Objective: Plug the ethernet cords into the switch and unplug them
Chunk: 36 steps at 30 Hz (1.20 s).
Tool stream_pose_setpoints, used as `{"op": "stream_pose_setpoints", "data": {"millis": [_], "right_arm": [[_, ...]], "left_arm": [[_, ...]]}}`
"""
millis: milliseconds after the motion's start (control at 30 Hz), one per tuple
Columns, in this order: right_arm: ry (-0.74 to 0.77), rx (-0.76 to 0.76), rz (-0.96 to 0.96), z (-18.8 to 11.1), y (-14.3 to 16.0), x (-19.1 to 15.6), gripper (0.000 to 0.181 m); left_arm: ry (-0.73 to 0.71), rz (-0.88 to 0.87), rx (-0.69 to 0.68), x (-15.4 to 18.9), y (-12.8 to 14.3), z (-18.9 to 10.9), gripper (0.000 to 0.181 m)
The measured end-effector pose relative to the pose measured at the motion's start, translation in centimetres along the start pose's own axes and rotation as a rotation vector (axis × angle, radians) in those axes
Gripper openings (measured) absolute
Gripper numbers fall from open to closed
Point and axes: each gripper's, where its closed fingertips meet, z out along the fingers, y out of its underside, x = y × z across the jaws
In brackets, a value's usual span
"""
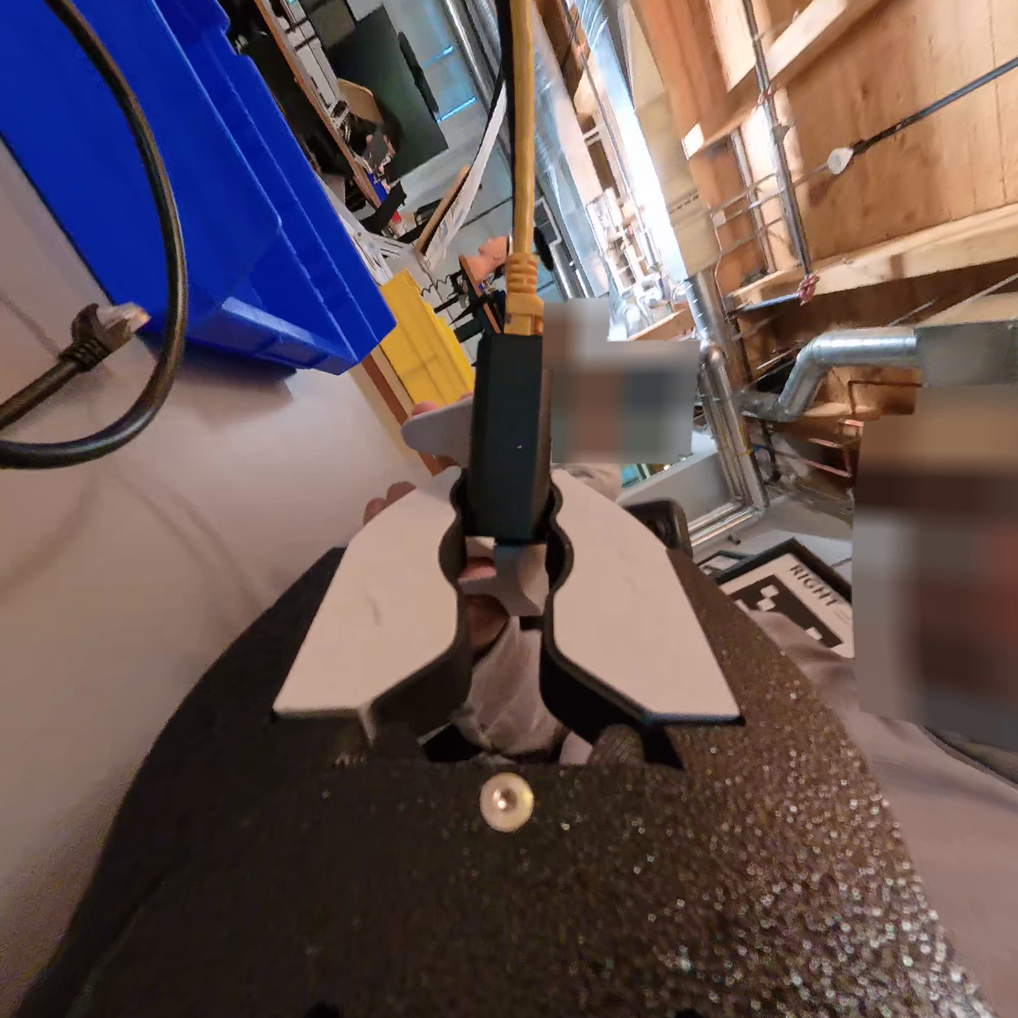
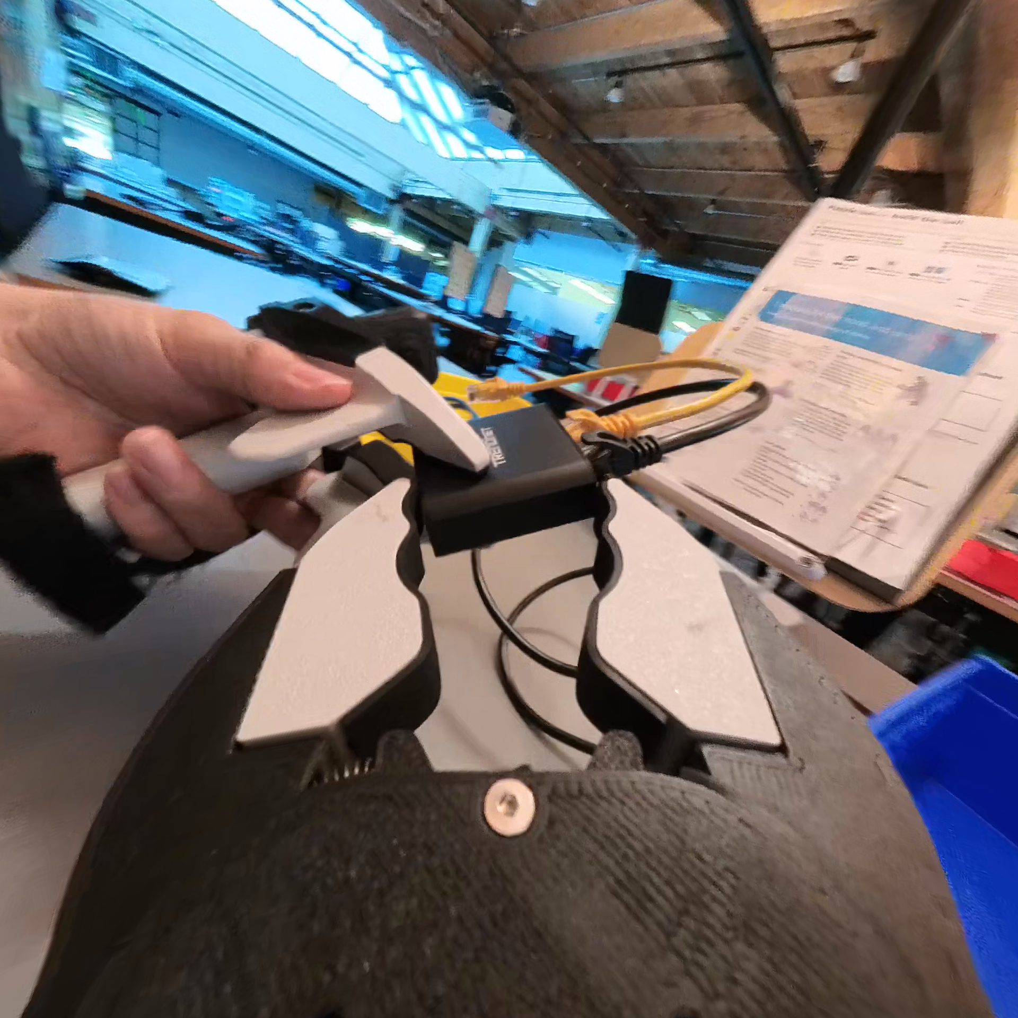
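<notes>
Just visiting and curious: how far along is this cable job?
Done: the yellow cord and black cord look plugged into the switch. In hand: the left gripper clamps the switch and the right gripper straddles it. Left: unplugging both.

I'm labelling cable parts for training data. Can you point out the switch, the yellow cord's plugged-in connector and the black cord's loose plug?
switch (image 2: 512, 485): right wrist view, near side face.
yellow cord's plugged-in connector (image 1: 521, 300): left wrist view, ribbed boot.
black cord's loose plug (image 1: 118, 319): left wrist view, clear tip.
</notes>
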Motion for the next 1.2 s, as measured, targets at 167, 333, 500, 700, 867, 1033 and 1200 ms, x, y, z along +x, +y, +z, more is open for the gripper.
{"op": "stream_pose_setpoints", "data": {"millis": [167, 333, 500, 700, 867, 1033, 1200], "right_arm": [[-0.272, -0.063, -0.18, -2.4, -0.6, -0.9, 0.075], [-0.384, -0.054, -0.097, -3.0, -4.7, -2.8, 0.082], [-0.399, -0.104, -0.168, -1.9, -6.8, -5.9, 0.091], [-0.342, -0.066, -0.217, -1.5, -5.7, -4.9, 0.08], [-0.503, -0.143, -0.208, -3.0, -3.3, -5.4, 0.049], [-0.586, -0.145, -0.198, -3.9, -2.9, -6.3, 0.069], [-0.621, -0.191, -0.175, -3.9, -1.7, -6.9, 0.1]], "left_arm": [[-0.195, 0.022, -0.247, -0.4, 1.4, -2.6, 0.023], [-0.281, -0.004, -0.666, 0.6, 3.1, -5.8, 0.023], [-0.299, -0.058, -1.018, 1.7, 4.5, -7.4, 0.023], [-0.08, -0.08, -1.042, 3.1, 5.0, -5.4, 0.023], [-0.023, -0.062, -1.107, 2.3, 6.2, -5.9, 0.023], [-0.015, -0.036, -1.187, 1.9, 6.6, -5.7, 0.023], [0.009, -0.033, -1.174, 1.7, 6.3, -4.5, 0.023]]}}
